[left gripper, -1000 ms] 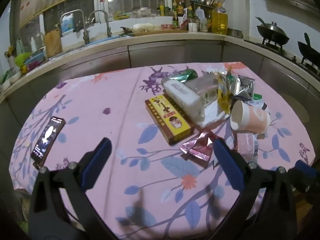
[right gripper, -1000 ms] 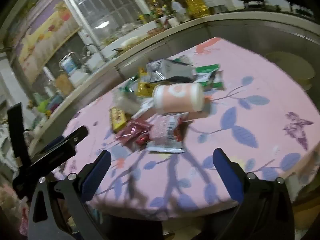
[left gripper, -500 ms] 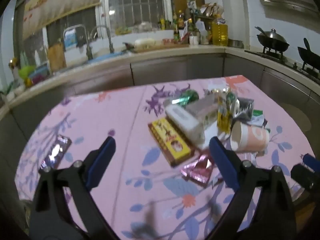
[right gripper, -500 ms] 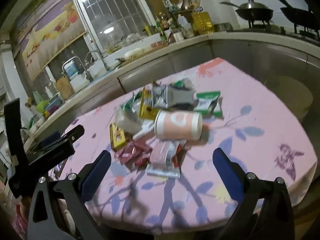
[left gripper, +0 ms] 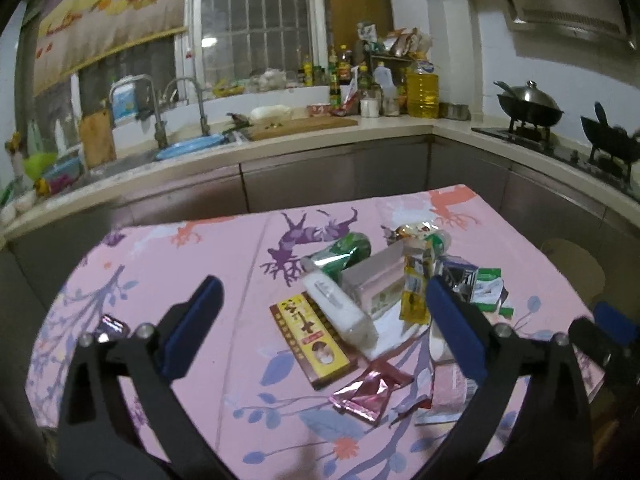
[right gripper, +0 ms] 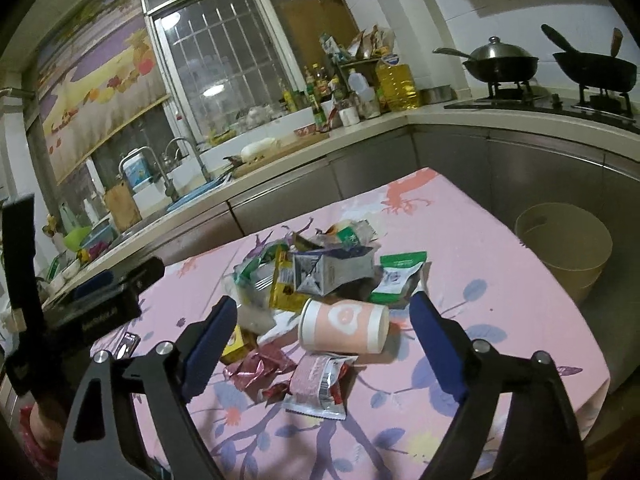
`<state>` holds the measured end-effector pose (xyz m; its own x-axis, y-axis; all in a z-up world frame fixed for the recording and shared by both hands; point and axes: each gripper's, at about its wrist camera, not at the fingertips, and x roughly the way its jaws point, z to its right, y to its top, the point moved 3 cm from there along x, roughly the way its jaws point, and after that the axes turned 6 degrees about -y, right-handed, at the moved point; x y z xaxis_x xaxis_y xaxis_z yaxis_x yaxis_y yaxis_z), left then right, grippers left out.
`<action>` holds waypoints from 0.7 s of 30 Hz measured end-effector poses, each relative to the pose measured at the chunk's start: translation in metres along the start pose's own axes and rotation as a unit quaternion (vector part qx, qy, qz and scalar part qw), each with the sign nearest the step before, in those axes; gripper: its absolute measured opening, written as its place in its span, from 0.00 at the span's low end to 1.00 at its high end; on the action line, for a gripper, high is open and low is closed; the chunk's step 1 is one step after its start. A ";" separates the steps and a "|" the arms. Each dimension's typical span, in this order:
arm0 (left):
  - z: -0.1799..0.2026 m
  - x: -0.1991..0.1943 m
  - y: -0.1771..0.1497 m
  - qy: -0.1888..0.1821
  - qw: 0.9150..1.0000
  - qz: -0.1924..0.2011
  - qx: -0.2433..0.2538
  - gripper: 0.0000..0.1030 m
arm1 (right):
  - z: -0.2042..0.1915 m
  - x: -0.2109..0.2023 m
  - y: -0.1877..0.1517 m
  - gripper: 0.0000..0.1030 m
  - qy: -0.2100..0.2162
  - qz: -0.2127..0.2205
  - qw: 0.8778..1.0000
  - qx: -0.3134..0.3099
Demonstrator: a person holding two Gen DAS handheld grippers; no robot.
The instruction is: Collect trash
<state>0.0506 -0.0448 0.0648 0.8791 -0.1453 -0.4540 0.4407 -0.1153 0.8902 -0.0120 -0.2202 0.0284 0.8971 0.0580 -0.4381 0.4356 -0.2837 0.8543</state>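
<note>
right gripper (right gripper: 320,340) open, empty, nearer: paper cup (right gripper: 343,326) on its side on counter (right gripper: 500,248), just ahead, long axis crosswise to fingers, wrappers around. left gripper (left gripper: 320,320) open, empty.

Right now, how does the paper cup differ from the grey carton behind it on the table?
The paper cup is round, pink and white with a heart, and keeps its shape; the grey carton is boxy, silver-grey and crumpled. The cup lies apart at the front of the pile; the carton sits in its middle among wrappers. Both lie on their sides on the pink tablecloth, held by neither gripper.
</note>
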 end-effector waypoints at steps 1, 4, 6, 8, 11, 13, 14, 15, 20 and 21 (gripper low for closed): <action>0.001 -0.001 -0.001 0.001 1.000 0.004 0.002 0.94 | 0.000 -0.001 0.001 0.82 -0.001 0.001 1.000 0.001; -0.001 -0.001 -0.001 0.007 1.000 0.005 0.001 0.94 | 0.001 -0.003 0.001 0.82 0.000 0.004 1.000 0.005; -0.003 -0.001 0.000 0.018 1.000 0.012 0.001 0.94 | 0.001 -0.004 -0.001 0.81 0.001 0.007 1.000 0.005; -0.005 -0.001 0.000 0.023 1.000 0.014 0.002 0.94 | -0.001 -0.006 -0.001 0.81 0.000 0.012 1.000 0.003; -0.006 -0.002 0.001 0.034 0.999 0.020 0.010 0.94 | -0.002 -0.008 -0.002 0.81 -0.002 0.017 1.000 -0.001; -0.008 -0.003 0.001 0.039 0.999 0.024 0.010 0.94 | -0.003 -0.009 -0.002 0.80 -0.001 0.020 1.000 -0.002; -0.010 -0.004 0.001 0.041 0.999 0.027 0.007 0.94 | -0.004 -0.009 -0.002 0.80 -0.001 0.020 1.000 -0.002; -0.012 -0.004 0.002 0.043 0.999 0.029 0.005 0.94 | -0.004 -0.009 -0.002 0.80 0.000 0.020 1.000 -0.002; -0.015 -0.007 0.002 0.072 0.996 0.048 0.011 0.94 | -0.006 -0.009 -0.005 0.80 0.003 0.019 1.000 -0.004; -0.015 -0.007 0.002 0.074 0.996 0.048 0.014 0.94 | -0.006 -0.009 -0.004 0.80 0.004 0.019 1.000 -0.004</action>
<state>0.0478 -0.0287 0.0702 0.9347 -0.0096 -0.3553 0.3509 -0.1347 0.9267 -0.0210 -0.2138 0.0302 0.9134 0.0545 -0.4035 0.4020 -0.2778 0.8725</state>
